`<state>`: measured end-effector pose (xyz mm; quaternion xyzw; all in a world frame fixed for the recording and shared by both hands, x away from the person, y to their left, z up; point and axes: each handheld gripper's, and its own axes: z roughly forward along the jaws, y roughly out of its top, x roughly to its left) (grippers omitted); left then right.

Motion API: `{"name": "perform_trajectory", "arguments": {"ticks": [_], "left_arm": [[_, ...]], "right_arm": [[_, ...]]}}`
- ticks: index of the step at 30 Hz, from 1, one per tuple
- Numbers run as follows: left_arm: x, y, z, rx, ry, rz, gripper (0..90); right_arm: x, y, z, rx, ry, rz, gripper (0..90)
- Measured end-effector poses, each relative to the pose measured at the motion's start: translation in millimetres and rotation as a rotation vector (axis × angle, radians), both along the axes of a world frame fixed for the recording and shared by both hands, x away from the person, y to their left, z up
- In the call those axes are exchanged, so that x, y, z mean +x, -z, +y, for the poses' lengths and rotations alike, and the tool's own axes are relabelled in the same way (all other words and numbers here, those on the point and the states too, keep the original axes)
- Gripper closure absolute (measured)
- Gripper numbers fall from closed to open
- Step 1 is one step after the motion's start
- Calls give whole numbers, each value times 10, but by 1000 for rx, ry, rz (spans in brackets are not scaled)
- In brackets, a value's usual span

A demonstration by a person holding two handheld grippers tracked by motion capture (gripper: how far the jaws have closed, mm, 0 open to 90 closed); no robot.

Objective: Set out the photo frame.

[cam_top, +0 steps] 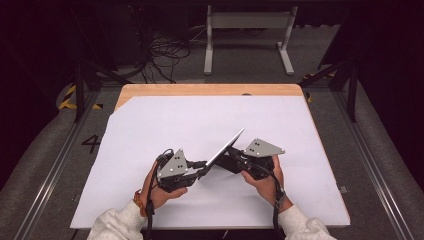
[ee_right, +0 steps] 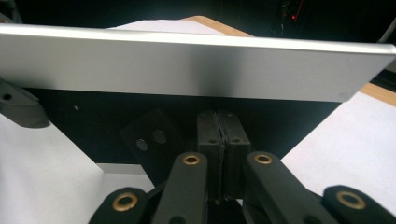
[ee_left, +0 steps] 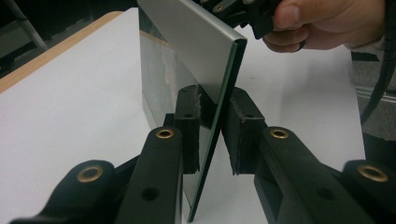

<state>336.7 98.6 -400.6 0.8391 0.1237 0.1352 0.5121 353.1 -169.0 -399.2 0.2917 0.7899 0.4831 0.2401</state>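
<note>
Mostly the flat silver panel (cam_top: 225, 147) is seen edge-on from the high view, so its face and what kind of device it is stay hard to make out; it is tilted up above the white sheet (cam_top: 150, 130) on the bench (cam_top: 200, 90), between the two hands. In the left gripper view the left tool (ee_left: 209, 126) has its jaws set narrowly on either side of the panel's thin edge, one pad against the mirror-like face, the other just beside the silver back; whether that second pad presses cannot be told. The panel's upper part is cut off at the top of that view, where the right hand (ee_left: 322, 23) shows. In the right gripper view the right tool (ee_right: 218, 126) has its pads pressed together with no gap, and whether they pinch the panel's dark underside cannot be told. A "4" (cam_top: 91, 143) is marked on the floor left of the bench. No brand or label on the panel is readable.
</note>
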Motion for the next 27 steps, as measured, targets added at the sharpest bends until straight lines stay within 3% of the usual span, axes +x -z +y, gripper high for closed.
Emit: {"name": "perform_trajectory", "arguments": {"ticks": [14,18,21,23,27], "left_arm": [[-1,17,-22,-2,3,12,754],[2,8,-3,18,21,6,751],[-12,9,37,46,44,4,686],[-30,13,80,71,44,-4,711],[-44,19,208,73,29,1,801]], "right_arm": [[-7,-10,22,-13,5,-6,896],[1,-9,-2,-1,1,1,877],[15,-5,-34,6,14,4,881],[26,-8,-70,14,28,6,883],[48,-24,-147,30,49,8,889]]}}
